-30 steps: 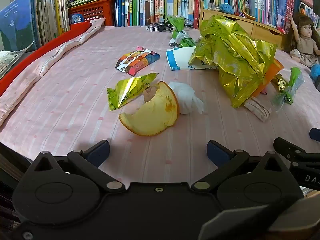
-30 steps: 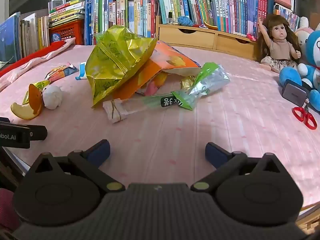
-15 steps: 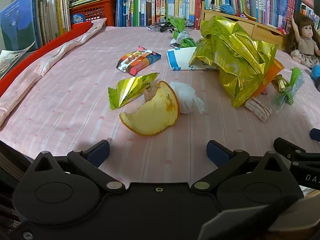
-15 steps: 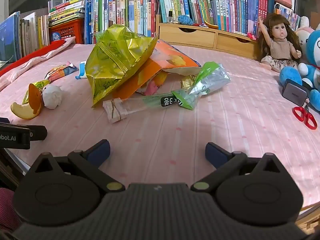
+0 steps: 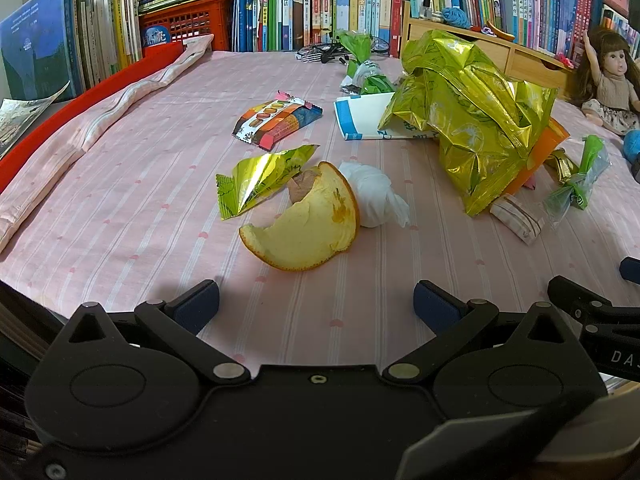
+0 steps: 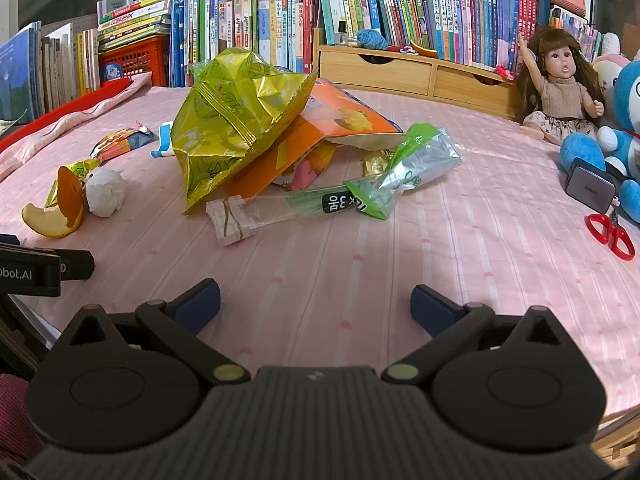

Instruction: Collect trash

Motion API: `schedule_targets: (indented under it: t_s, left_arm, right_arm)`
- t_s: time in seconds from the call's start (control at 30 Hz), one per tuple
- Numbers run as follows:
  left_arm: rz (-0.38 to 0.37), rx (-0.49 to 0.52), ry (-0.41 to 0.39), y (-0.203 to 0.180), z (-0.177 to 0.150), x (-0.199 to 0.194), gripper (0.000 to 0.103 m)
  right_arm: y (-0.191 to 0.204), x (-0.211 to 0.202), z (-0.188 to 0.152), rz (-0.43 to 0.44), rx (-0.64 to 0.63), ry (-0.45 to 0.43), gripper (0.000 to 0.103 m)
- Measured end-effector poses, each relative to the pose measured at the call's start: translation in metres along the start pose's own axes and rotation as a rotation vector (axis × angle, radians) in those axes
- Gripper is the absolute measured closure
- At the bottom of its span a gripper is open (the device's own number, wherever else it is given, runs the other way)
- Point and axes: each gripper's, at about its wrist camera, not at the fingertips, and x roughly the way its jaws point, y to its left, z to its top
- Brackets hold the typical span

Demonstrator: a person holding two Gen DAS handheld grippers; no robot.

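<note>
Nothing moved, orange peel [image 5: 304, 228] untouched, jaws apart

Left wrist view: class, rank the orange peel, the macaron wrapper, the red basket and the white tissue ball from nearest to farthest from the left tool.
1. Orange peel: just ahead of the left tool, centre.
2. White tissue ball: behind the peel, touching its right side.
3. Macaron wrapper: mid-bed, slightly left.
4. Red basket: far back left, among the books.

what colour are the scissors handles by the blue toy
Red; the scissors show only in the right wrist view.
</note>
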Motion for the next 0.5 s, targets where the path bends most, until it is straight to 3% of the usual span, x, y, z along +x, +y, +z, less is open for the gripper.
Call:
schedule_targets:
  t_s: [0.5]
  left_arm:
    - [0.000, 0.000, 0.001, -0.0001, 0.0004, -0.0002, 0.000]
  right_arm:
    - [0.0000, 0.0001, 0.0004, 0.000, 0.000, 0.002, 0.000]
